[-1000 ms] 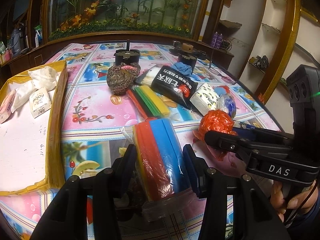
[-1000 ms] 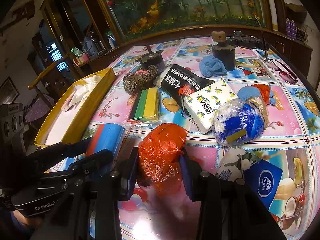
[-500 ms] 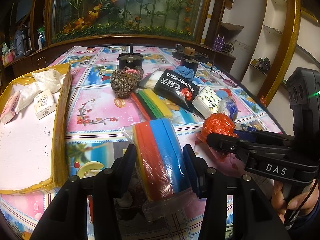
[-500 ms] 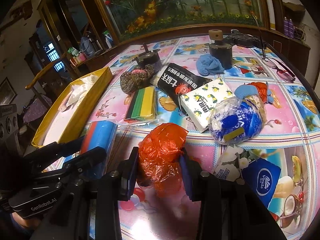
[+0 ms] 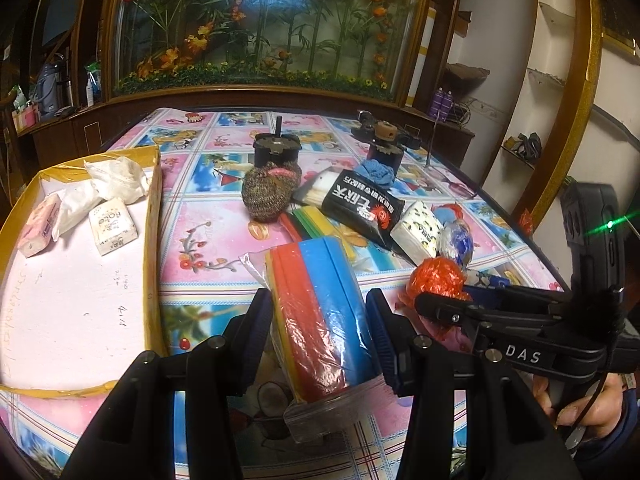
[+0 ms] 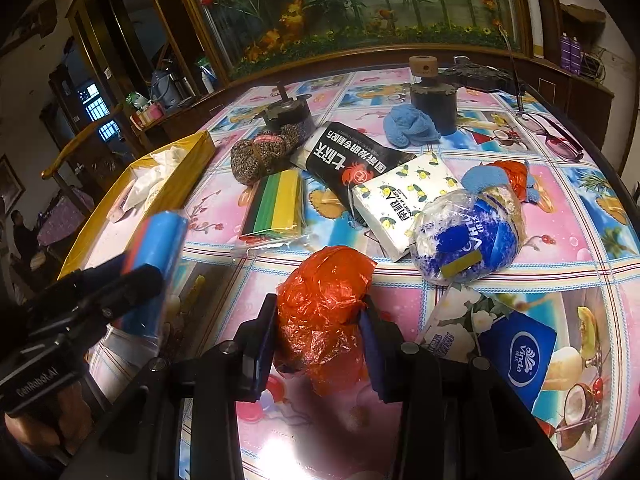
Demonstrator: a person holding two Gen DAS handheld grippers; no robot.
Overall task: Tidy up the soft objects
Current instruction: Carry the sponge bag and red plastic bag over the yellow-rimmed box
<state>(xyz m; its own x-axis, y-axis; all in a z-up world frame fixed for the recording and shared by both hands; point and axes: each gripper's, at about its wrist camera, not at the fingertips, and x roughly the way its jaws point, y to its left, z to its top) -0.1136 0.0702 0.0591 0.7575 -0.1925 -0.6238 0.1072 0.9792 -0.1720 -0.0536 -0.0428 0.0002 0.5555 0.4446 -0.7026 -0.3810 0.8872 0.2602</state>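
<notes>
- Gripping a clear-wrapped pack of coloured cloths (image 5: pixel 320 320), the left gripper (image 5: pixel 320 332) has its jaws part-way open, both pads pressed against the sides of the pack, which stands on edge between them with its red, yellow and blue layers showing.
- Out beyond the left jaws and off to their left lies a shallow yellow-edged box (image 5: pixel 154 216) on the patterned table (image 5: pixel 200 240); inside its far end rest a white wad (image 5: pixel 116 178) and small tissue packs (image 5: pixel 112 226).
- Straight ahead of the left jaws, past the held pack, sit a brown knitted bundle (image 5: pixel 270 194), a flat pack of green and yellow cloths (image 5: pixel 308 220) and a black pouch with white lettering (image 5: pixel 362 204).
- The right gripper (image 6: pixel 320 336) has its jaws narrowed onto a crumpled orange plastic bag (image 6: pixel 324 304); both blue pads touch the bag's sides, and its top bulges up above them.
- Just ahead and to the right of the right jaws lies a clear bag with blue printed contents (image 6: pixel 468 236), touching a white tissue pack with lemon print (image 6: pixel 404 200).
- Nearer, to the right of the right jaws, a blue tissue pack (image 6: pixel 516 348) lies flat on the table.
- Further ahead of the right jaws are a blue cloth (image 6: pixel 408 124) beside a dark cylindrical object (image 6: pixel 434 108), and a pair of glasses (image 6: pixel 556 136) toward the table's right rim.
- In the right wrist view the left gripper and its pack appear to the left of the right jaws, near the box.
</notes>
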